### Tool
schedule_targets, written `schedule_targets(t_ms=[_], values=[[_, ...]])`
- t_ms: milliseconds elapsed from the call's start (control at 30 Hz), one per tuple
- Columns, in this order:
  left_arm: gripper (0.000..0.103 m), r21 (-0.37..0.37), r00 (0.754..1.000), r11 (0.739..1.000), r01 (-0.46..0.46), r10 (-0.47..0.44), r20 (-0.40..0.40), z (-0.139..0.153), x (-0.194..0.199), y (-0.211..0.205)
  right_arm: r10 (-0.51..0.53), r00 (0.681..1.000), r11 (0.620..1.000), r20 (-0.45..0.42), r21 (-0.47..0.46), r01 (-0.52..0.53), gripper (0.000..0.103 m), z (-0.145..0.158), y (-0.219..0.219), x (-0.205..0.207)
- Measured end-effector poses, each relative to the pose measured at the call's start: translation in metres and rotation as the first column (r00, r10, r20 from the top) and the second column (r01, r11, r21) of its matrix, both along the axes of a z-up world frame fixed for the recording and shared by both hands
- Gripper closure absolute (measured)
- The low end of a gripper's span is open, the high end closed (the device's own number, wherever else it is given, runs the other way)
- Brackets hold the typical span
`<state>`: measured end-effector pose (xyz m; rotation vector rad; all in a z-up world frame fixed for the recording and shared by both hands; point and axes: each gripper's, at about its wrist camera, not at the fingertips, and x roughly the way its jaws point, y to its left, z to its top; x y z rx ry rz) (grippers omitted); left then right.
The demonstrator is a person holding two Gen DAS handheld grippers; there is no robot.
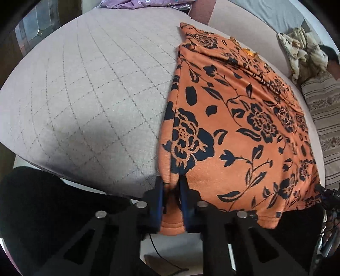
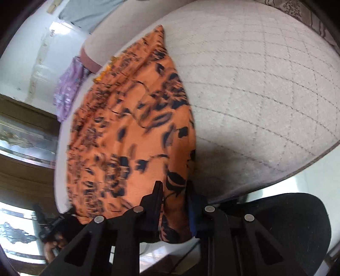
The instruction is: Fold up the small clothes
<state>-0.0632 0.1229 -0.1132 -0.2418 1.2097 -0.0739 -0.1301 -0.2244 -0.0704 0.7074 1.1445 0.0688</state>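
Observation:
An orange garment with a black flower print [image 1: 238,118] lies on the quilted beige cushion [image 1: 89,102], its near hem hanging over the front edge. My left gripper [image 1: 172,191] is shut on the hem's near left corner. My right gripper [image 2: 174,191] is shut on the other near corner of the same garment [image 2: 131,127]; that view is blurred. The right gripper's tip also shows at the right edge of the left wrist view [image 1: 325,193]. The garment's far end is bunched in folds.
A purple floral garment [image 1: 136,3] lies at the cushion's far edge, also in the right wrist view [image 2: 68,89]. A crumpled cream cloth [image 1: 301,53] and a striped cushion [image 1: 327,118] sit at right. A wooden cabinet [image 2: 23,138] stands left.

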Motion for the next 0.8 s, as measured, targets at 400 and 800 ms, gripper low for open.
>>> schedule_targets(t_ms=[400,800], values=[[0.083,-0.03,0.996,0.999,0.036,-0.039,-0.083,-0.012,-0.009,-0.002,0.048,0.998,0.997,-0.03,-0.061,-0.05,0.071,-0.008,0.006,0.01],[0.098,-0.146,0.992,0.989,0.011,0.008,0.125,0.061,-0.002,0.017,-0.053,0.981,0.982,0.188,0.189,0.017,0.095,0.047,-0.029,0.016]])
